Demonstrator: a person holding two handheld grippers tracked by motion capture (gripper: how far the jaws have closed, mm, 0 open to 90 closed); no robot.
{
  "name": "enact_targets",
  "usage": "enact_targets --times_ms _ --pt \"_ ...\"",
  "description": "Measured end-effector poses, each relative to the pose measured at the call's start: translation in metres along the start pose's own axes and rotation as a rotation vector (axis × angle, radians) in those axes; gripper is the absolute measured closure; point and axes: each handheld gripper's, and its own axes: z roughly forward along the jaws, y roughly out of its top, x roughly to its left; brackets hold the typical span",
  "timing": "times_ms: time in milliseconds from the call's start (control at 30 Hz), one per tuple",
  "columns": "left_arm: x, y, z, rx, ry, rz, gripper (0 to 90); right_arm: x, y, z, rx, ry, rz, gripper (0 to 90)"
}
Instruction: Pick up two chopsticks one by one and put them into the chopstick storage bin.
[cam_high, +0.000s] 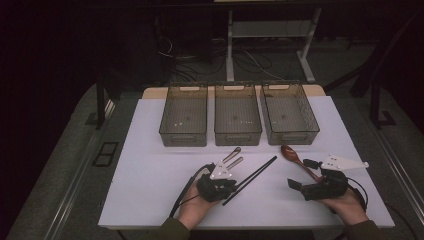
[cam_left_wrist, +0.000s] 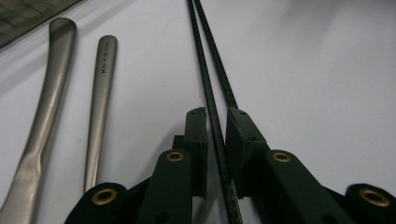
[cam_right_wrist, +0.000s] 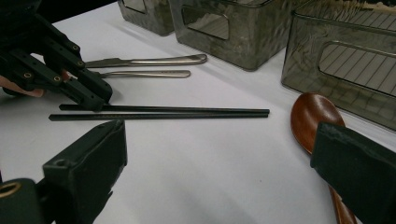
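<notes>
Lying side by side on the white table (cam_high: 150, 195), the two black chopsticks (cam_high: 250, 180) run as a thin diagonal pair just right of centre in the high view, their surface finely ribbed in the left gripper view. The left gripper (cam_high: 227, 184) sits low and centre-left in the high view; its jaws stand narrow, one on each side of a single chopstick (cam_left_wrist: 215, 123), the other stick passing just outside them, and whether the pads truly press on it I cannot tell. The right gripper (cam_high: 300, 175), at the lower right of the high view, has its jaws spread wide with nothing between them. A brown wooden spoon (cam_right_wrist: 312, 116) lies beside it, its handle cut off behind the near jaw. Two metal utensils (cam_left_wrist: 79, 102) lie left of the chopsticks, their working ends out of frame. Three grey bins (cam_high: 237, 120) line the upper middle.
</notes>
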Motion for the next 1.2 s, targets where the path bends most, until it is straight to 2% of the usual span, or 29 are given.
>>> enact_targets --times_ms 233,433,533,733,967,1133,1200 --pt "-0.0014 -0.0009 0.0012 0.006 0.032 0.016 77.5 0.0001 0.0000 0.0001 0.000 0.000 -0.001 3.2" --pt "-0.0021 -0.0035 0.0022 -0.023 0.045 -0.013 81.4 0.0004 0.0000 0.0004 0.002 -0.001 -0.003 3.2" --pt "-0.0010 -0.0037 0.0015 -0.017 0.045 -0.003 83.2 0.0006 0.0000 0.0004 0.001 -0.001 -0.004 3.2" --pt "-0.0009 -0.0042 0.0021 -0.031 0.045 -0.024 84.2 0.0009 0.0001 0.0008 0.002 0.000 -0.006 3.2" --pt "0.0019 -0.0030 -0.0012 -0.015 0.050 -0.031 84.7 0.0008 0.0000 0.0005 0.001 0.000 -0.008 3.2" --pt "0.0027 -0.0012 -0.0051 -0.033 0.047 -0.053 84.8 0.0008 0.0000 0.0004 0.001 0.001 -0.008 3.2" --pt "0.0023 0.0002 -0.0070 -0.039 0.042 -0.051 84.8 0.0007 0.0000 0.0004 0.001 0.001 -0.008 3.2"
